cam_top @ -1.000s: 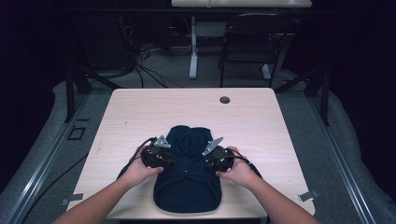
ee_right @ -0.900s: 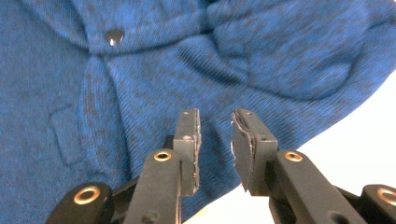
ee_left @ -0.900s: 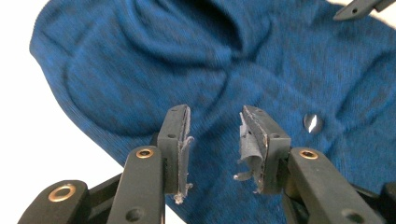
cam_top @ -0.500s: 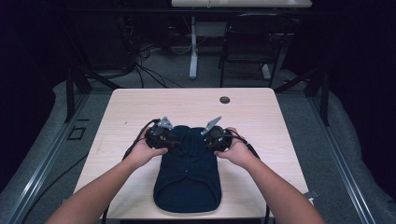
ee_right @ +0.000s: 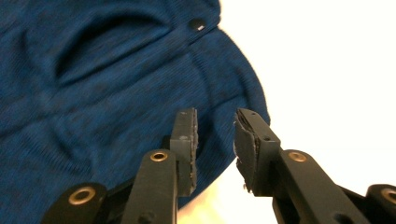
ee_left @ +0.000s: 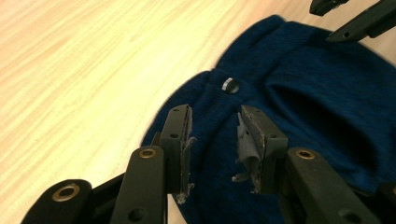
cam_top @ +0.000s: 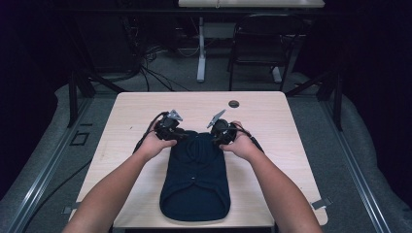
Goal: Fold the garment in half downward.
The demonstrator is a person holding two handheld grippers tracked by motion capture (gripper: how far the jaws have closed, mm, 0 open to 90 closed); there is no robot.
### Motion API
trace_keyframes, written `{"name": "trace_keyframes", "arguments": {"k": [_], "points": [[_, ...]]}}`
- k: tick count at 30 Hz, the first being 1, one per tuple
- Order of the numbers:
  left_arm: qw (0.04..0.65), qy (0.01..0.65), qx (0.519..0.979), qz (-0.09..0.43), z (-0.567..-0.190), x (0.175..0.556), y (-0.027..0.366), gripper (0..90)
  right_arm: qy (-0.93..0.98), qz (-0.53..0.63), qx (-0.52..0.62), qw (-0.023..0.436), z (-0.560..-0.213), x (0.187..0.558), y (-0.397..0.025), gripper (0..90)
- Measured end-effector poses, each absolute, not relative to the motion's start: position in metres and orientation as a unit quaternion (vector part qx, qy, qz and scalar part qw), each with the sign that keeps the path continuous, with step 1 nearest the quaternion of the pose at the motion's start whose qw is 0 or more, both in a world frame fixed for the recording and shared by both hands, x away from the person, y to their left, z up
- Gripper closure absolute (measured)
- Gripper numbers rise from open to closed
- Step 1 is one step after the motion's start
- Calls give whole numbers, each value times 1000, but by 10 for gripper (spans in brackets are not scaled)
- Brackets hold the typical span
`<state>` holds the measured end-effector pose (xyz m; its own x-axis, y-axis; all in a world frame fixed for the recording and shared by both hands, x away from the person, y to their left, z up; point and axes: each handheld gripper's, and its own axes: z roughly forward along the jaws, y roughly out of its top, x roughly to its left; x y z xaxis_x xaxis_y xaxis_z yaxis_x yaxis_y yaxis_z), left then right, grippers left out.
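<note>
Dark blue knit garment (cam_top: 196,179) lies flat near the middle of the table (cam_top: 272,121), its bottom hem at your edge, its far end between your two hands. You have your left gripper (cam_top: 171,127) at the garment's far left corner and your right gripper (cam_top: 222,130) at the far right corner. In the left gripper view your jaws stand apart over the knit, nothing between them, with a small snap button (ee_left: 230,85) just ahead of the tips and bare wood to the side. In the right gripper view your jaws are also apart, straddling the garment's rounded edge, empty; another snap (ee_right: 196,23) sits farther up the fabric. Small dark round disc (cam_top: 234,103) sits near the table's far edge, well apart from the garment.
</note>
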<state>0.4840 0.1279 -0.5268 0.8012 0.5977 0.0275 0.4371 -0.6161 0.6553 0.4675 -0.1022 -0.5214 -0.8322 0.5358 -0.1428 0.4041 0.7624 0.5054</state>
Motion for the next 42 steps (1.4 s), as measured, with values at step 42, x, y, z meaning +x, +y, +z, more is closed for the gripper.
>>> {"name": "trace_keyframes", "arguments": {"k": [42], "points": [[268,326,898,126,-559,503,129,673,940,161,261,152,-545,493,-88,753]]}}
